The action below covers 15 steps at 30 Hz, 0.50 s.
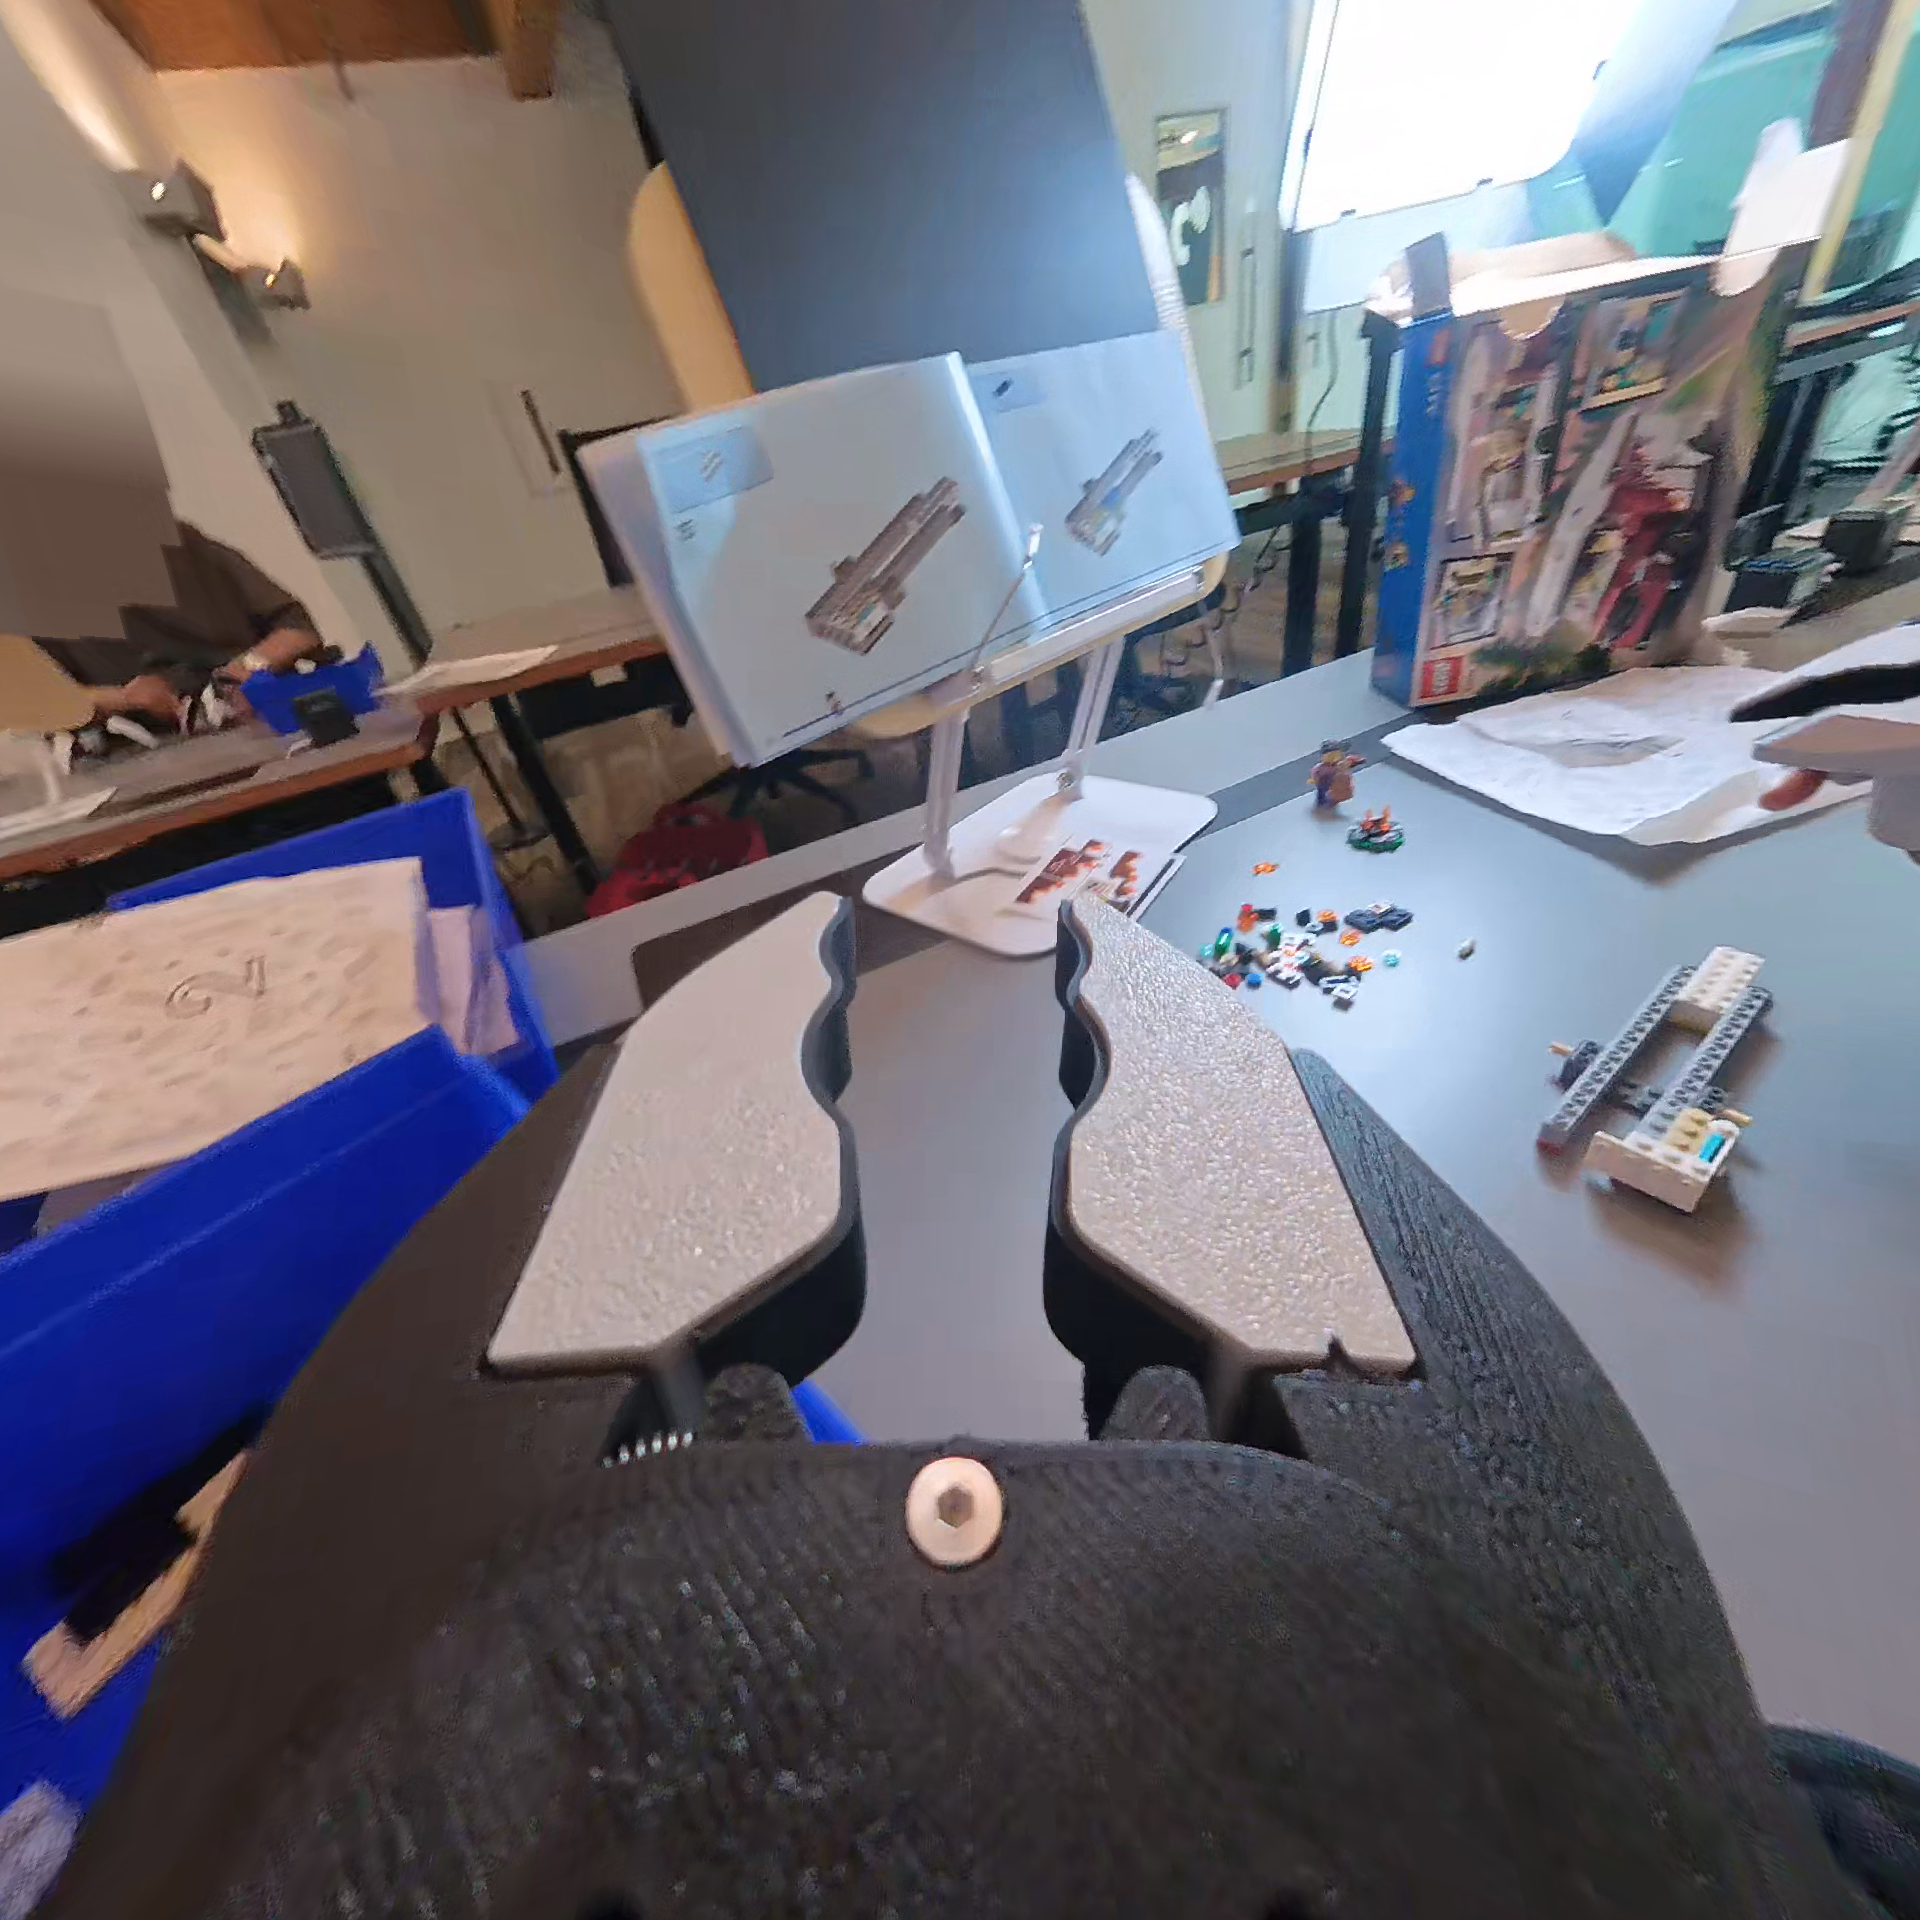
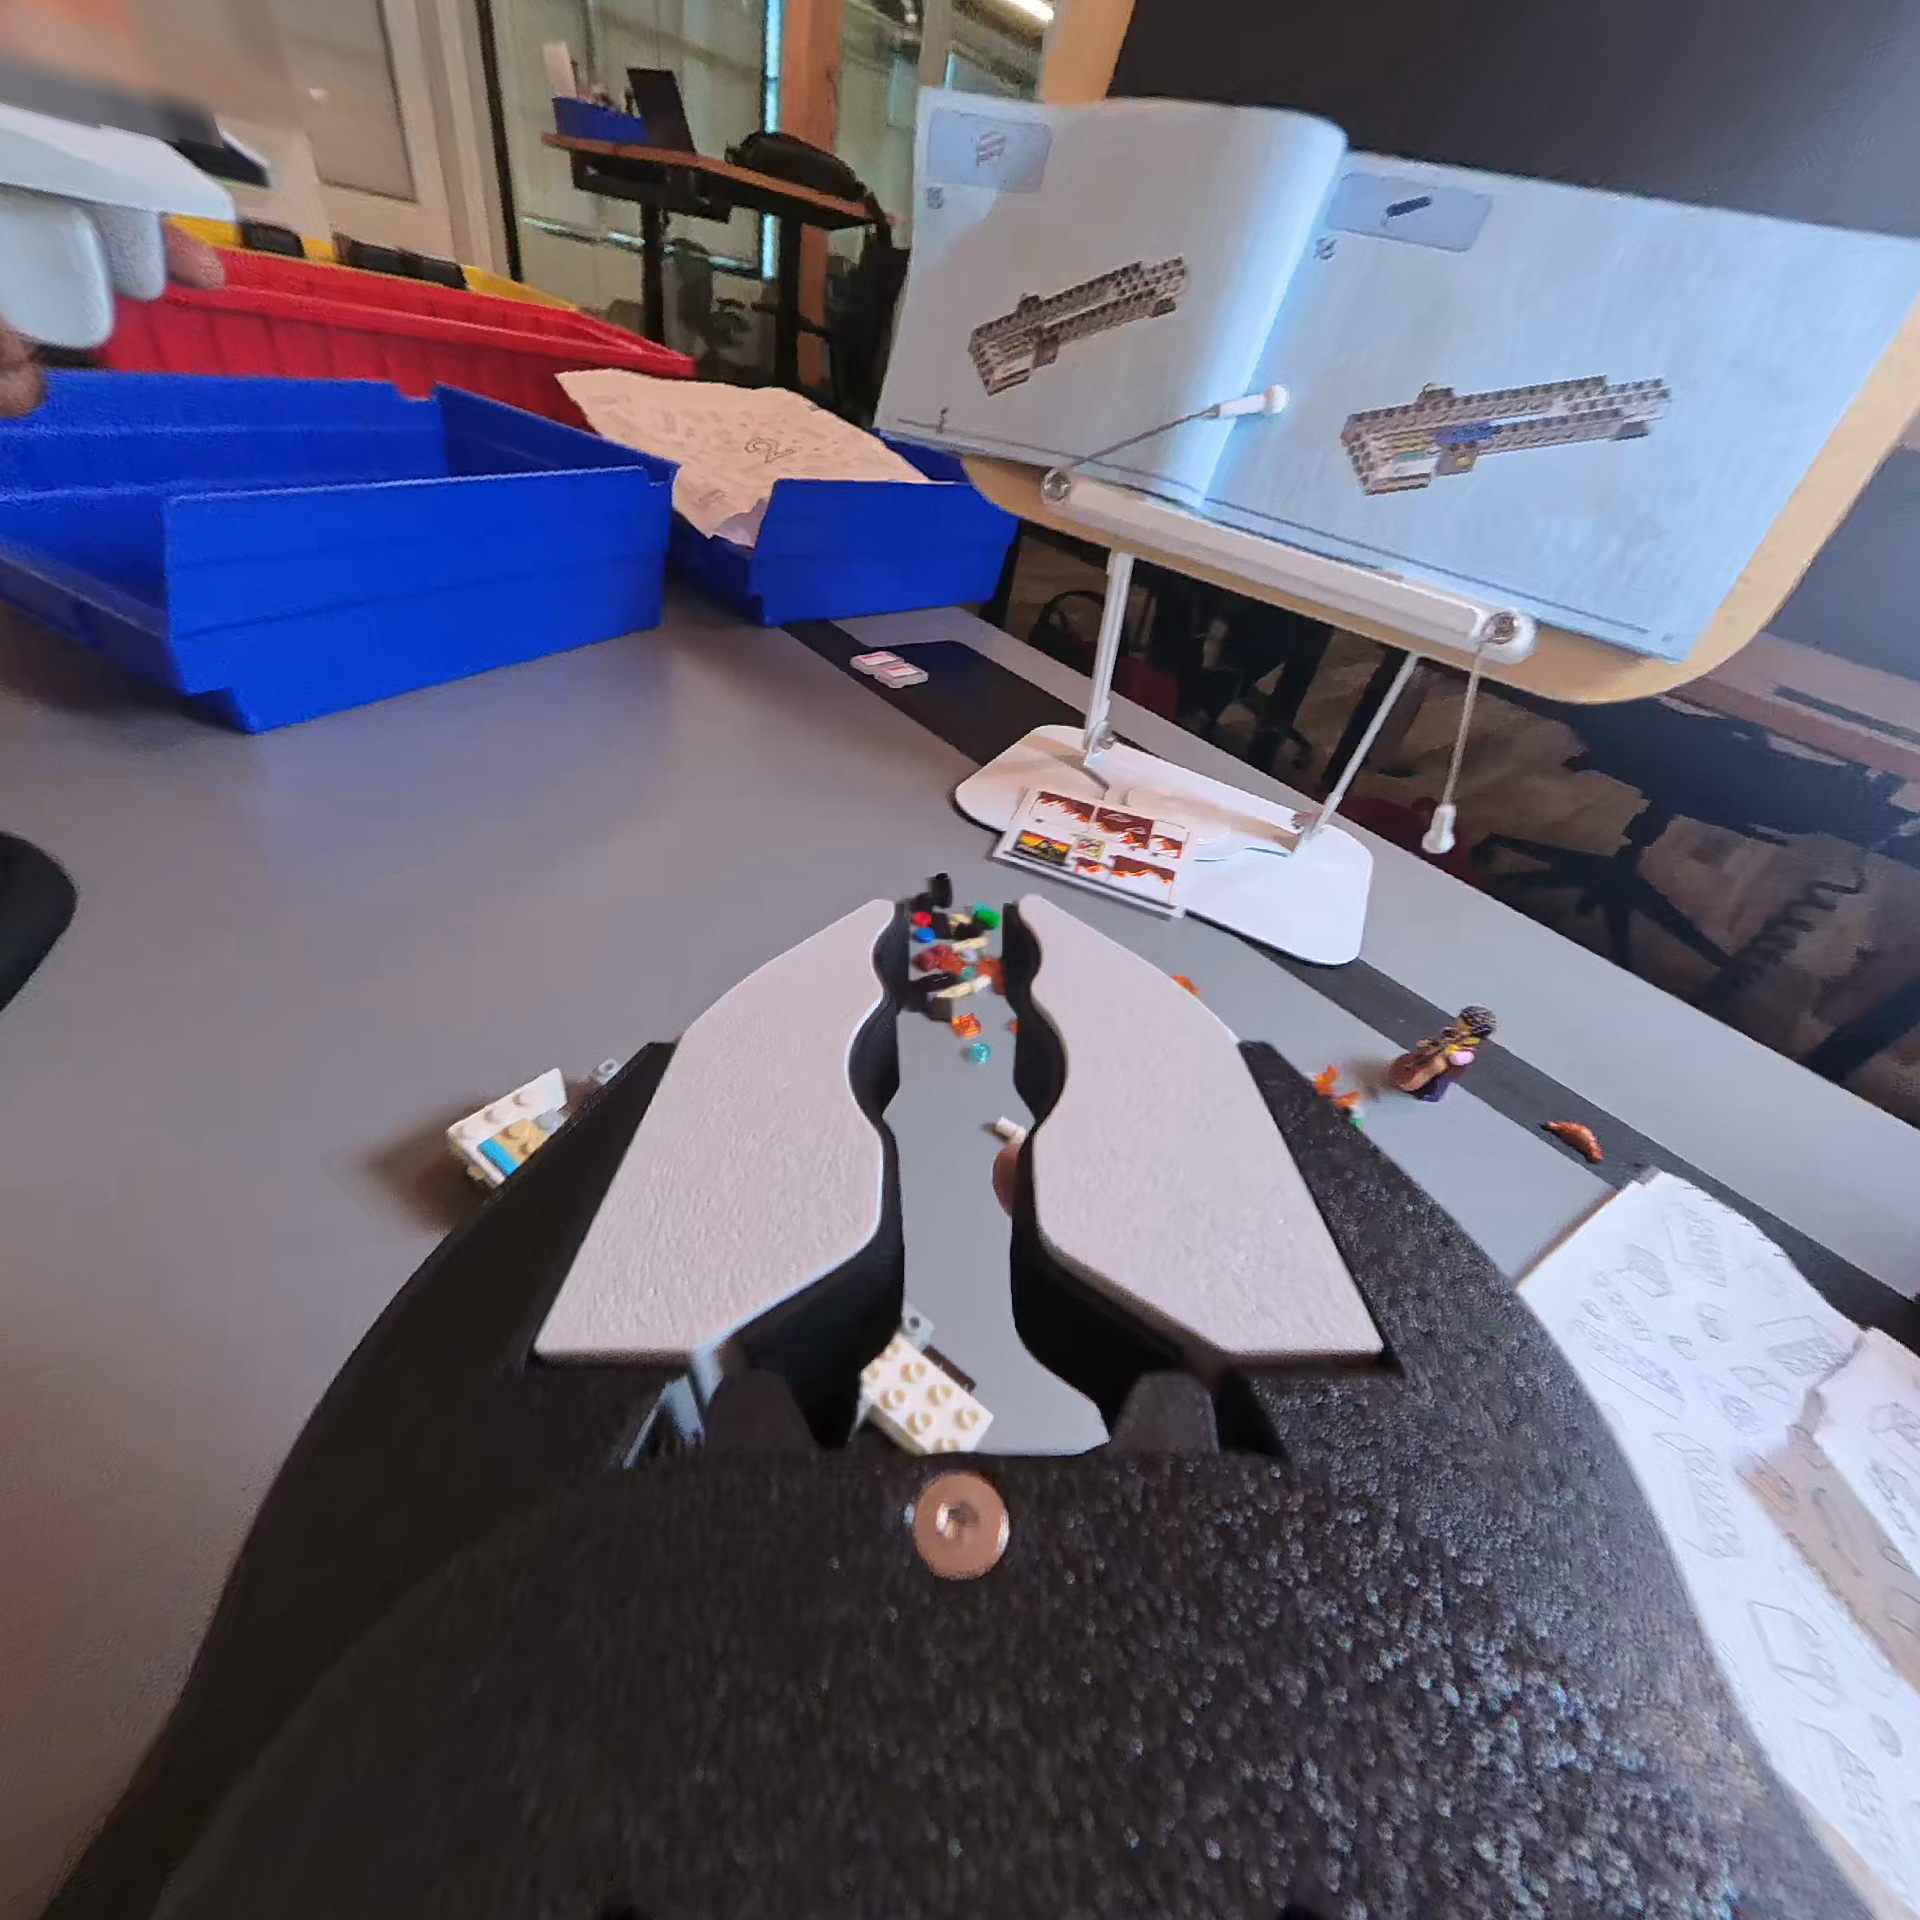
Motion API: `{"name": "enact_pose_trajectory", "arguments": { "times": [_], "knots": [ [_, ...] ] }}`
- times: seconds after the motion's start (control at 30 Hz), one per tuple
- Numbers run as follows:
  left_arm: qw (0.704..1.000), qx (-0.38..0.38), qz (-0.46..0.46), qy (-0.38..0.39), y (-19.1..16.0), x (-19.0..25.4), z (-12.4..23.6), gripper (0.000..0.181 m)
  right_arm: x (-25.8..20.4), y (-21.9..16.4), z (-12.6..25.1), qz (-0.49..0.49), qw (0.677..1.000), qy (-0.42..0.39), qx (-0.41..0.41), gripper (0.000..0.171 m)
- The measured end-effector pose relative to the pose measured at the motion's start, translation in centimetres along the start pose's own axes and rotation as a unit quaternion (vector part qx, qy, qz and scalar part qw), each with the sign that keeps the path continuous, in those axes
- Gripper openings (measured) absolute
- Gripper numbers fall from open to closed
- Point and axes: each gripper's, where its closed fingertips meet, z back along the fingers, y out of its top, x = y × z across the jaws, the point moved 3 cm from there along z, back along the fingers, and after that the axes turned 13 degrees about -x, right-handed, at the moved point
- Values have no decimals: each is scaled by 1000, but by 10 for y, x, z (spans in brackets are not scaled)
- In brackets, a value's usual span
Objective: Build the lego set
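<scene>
- Both grippers are empty, jaws parted: the left gripper (image 1: 954, 935) over bare grey table (image 1: 1558, 1351), the right gripper (image 2: 956, 925) above the loose small pieces (image 2: 956, 966)
- The half-built grey and white lego frame (image 1: 1652, 1070) lies flat on the table, near the pieces — right of the left gripper
- The open instruction booklet (image 1: 894, 540) rests on a white stand (image 1: 1039, 852) behind

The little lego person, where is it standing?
In the left wrist view the lego minifigure stands on the grey table, right of the book stand and beyond the pile of small pieces, near the white paper bag.
</scene>
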Motion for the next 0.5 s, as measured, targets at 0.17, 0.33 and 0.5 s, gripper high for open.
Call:
{"name": "enact_pose_trajectory", "arguments": {
  "times": [0.17,0.33,0.5],
  "knots": [
    [997,-33,39,60,-30,-42,18,36,-11,3,7,43,999,14,16,20],
    [986,-90,64,124,-55,-91,38,37,-6,12,15,23,999,-13,35,20],
    [966,-199,49,160,-75,-141,62,35,-5,10,17,16,999,-16,34,20]
  ]
}}
